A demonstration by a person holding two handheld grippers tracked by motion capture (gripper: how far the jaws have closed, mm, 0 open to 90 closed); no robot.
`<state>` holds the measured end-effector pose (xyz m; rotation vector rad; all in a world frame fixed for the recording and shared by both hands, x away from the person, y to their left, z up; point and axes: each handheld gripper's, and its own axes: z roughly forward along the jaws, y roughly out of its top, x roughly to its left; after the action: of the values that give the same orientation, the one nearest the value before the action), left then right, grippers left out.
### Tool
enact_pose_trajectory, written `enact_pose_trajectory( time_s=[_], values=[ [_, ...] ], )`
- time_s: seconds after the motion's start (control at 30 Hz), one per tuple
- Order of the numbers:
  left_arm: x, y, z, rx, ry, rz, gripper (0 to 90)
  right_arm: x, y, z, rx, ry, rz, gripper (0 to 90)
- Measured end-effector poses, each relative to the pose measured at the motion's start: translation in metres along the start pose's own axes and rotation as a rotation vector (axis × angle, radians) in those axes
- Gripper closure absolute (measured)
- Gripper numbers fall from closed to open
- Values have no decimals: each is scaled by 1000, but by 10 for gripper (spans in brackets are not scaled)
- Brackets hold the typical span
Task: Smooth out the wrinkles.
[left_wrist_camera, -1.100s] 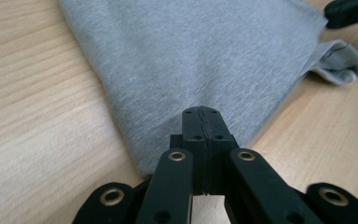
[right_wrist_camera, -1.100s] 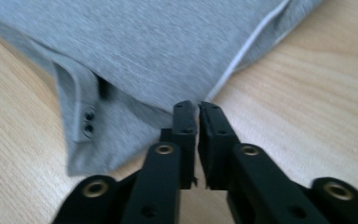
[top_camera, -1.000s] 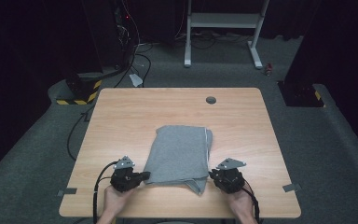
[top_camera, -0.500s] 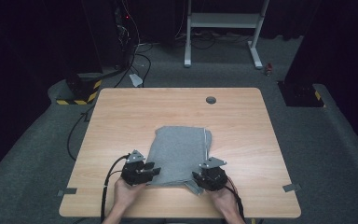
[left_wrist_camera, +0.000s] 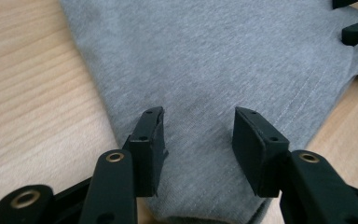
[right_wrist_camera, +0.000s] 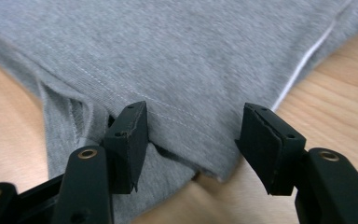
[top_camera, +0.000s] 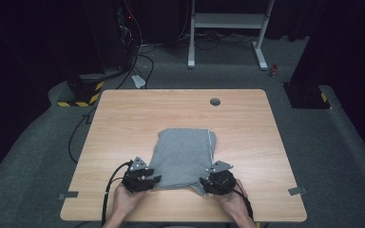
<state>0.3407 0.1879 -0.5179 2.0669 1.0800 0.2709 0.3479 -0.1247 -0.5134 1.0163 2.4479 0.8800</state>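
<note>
High view, near edge first: two hands at the bottom, each with a black claw. Left claw (top_camera: 156, 179) at the near left corner of the folded grey T-shirt (top_camera: 183, 154), right claw (top_camera: 202, 182) at the near right corner. Both about as close to the cloth as each other.

Left gripper view: jaws about half open, just been opening, grey cloth lying flat between them but not pinched. Nothing held. Right gripper view: jaws also part open, just been opening, the stitched hem and a loose corner of the shirt between them, pads not pressing. Nothing held there either.

Shirt lying flat on the wooden desk (top_camera: 123, 118), near the front edge, a bit right of the middle. Long side running away from the hands toward the far edge, so the cloth sits straight ahead of both claws. Next grab likely at those two near corners, one for each claw.

Different from a second ago: claws then out wide at the two sides of the shirt and shut; now pulled in closer together, onto the near corners, and open.

Farther off: small round hole (top_camera: 215, 101) in the desk, then grey floor with cables.
</note>
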Motion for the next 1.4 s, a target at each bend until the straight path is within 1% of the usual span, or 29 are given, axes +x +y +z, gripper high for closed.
enact_pose_trajectory(
  time_s=[0.1, 0.17, 0.2, 0.27, 0.3, 0.37, 0.43, 0.5, 0.57, 0.6, 0.63, 0.67, 0.7, 0.73, 0.77, 0.8, 0.87, 0.9, 0.97, 1.0, 1.1, 1.13, 1.17, 1.2, 1.27, 1.33, 1.4],
  values=[
    [-1, 2, 5, -20, -8, -19, 519, -12, 0, 1, 10, -20, 26, 415],
    [-3, 4, 8, -22, -17, -15, 503, -18, 0, 0, 19, -30, 49, 415],
    [-5, 4, 9, -24, -14, -4, 496, -20, -1, -1, 20, -34, 52, 415],
    [-7, 3, 8, -19, -20, 3, 484, -20, -4, -3, 20, -37, 56, 416],
    [-8, 3, 8, -16, -30, 1, 480, -20, -7, -5, 16, -38, 53, 417],
    [-10, 3, 6, 0, -49, 11, 477, -20, -11, -9, 17, -33, 63, 416],
    [-11, 2, 2, 14, -56, 20, 471, -21, -14, -13, 28, -32, 58, 417],
    [-10, 1, -2, 15, -68, 9, 457, -21, -15, -19, 34, -38, 55, 450],
    [-7, 2, -7, -5, -73, 1, 452, -22, -14, -27, 3, -54, 57, 472],
    [-4, 3, -8, -17, -73, -11, 451, -23, -13, -30, -24, -51, 71, 485],
    [-1, 6, -9, -22, -68, -15, 448, -24, -10, -33, -49, -46, 78, 522],
    [3, 10, -9, -22, -62, -22, 447, -26, -6, -35, -70, -42, 78, 554],
    [6, 14, -8, -32, -58, -37, 447, -27, -2, -35, -83, -40, 83, 575],
    [8, 18, -7, -38, -53, -49, 447, -29, 3, -33, -91, -37, 89, 600],
    [13, 25, -4, -47, -33, -62, 447, -31, 7, -31, -95, -41, 91, 619],
    [18, 31, -2, -54, -23, -71, 448, -34, 14, -27, -99, -48, 101, 641],
    [27, 43, 4, -63, 2, -88, 453, -43, 23, -17, -99, -42, 139, 664],
    [33, 49, 7, -60, 19, -90, 456, -47, 28, -12, -96, -47, 157, 666],
    [44, 58, 14, -55, 46, -109, 473, -56, 36, -4, -96, -63, 183, 669],
    [51, 62, 17, -51, 58, -113, 497, -59, 39, 0, -95, -69, 199, 670],
    [65, 70, 27, -29, 78, -151, 517, -68, 46, 8, -81, -86, 218, 668],
    [67, 72, 29, -23, 81, -156, 516, -69, 48, 11, -74, -91, 229, 665],
    [70, 75, 33, -27, 89, -159, 516, -71, 50, 13, -75, -93, 225, 660],
    [73, 77, 36, -13, 97, -153, 515, -73, 52, 16, -67, -90, 232, 645],
    [76, 81, 45, -1, 103, -164, 510, -74, 54, 23, -50, -92, 235, 617],
    [77, 81, 50, -11, 84, -182, 508, -74, 55, 31, -36, -88, 232, 615],
    [73, 80, 56, 16, 72, -157, 518, -73, 54, 38, -19, -90, 224, 625]
  ],
)
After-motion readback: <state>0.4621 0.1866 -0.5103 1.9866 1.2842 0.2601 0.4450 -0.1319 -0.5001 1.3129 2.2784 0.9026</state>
